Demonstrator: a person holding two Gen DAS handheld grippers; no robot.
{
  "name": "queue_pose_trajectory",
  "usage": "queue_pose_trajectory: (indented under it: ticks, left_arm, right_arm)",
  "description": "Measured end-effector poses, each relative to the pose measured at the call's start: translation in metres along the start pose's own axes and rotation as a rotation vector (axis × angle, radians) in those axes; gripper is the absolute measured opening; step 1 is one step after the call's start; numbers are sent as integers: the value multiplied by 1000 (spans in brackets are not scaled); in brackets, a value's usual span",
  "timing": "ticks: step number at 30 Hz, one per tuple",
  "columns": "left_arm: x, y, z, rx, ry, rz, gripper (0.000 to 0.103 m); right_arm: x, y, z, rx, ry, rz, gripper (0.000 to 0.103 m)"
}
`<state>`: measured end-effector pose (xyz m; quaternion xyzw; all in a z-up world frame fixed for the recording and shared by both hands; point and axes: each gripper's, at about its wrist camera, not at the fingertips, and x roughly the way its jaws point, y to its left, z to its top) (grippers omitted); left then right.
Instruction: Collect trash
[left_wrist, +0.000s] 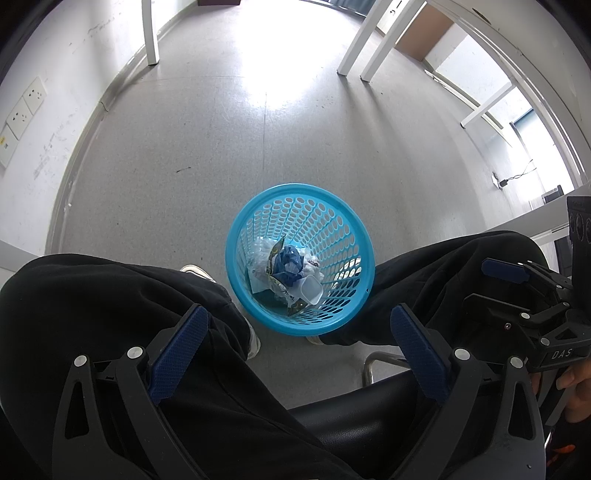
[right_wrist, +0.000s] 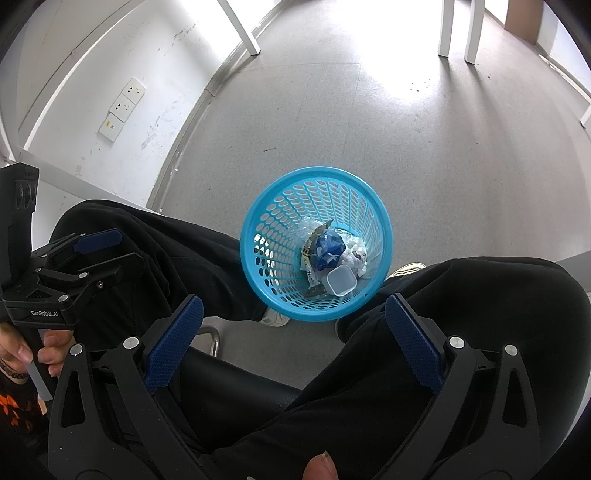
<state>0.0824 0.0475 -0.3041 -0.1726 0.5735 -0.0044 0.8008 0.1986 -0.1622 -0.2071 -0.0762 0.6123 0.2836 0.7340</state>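
Note:
A blue perforated trash basket (left_wrist: 332, 229) (right_wrist: 291, 214) stands on the floor between the seated person's knees. Inside lie a crumpled blue wrapper (left_wrist: 288, 264) (right_wrist: 327, 247), a small white plastic tub (left_wrist: 311, 291) (right_wrist: 341, 281), clear plastic and white paper. My left gripper (left_wrist: 299, 328) hovers above the lap, open, with nothing between its blue pads (left_wrist: 177, 362). My right gripper (right_wrist: 294, 310) is also open and holds nothing. Each gripper shows in the other's view: the right one (left_wrist: 493, 286) at the right edge, the left one (right_wrist: 110, 251) at the left edge.
The person's legs in black trousers (left_wrist: 110, 295) (right_wrist: 480, 295) flank the basket, on a black chair seat (left_wrist: 351, 421). White table legs (left_wrist: 151, 33) (right_wrist: 447, 26) stand farther off on the grey floor. A white wall with sockets (right_wrist: 125, 103) runs along the left.

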Motion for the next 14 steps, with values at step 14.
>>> queue_pose_trajectory:
  ticks: [14]
  left_arm:
    - [1, 2, -5, 1, 13, 0, 97]
  right_arm:
    - [0, 0, 0, 0, 1, 0, 95]
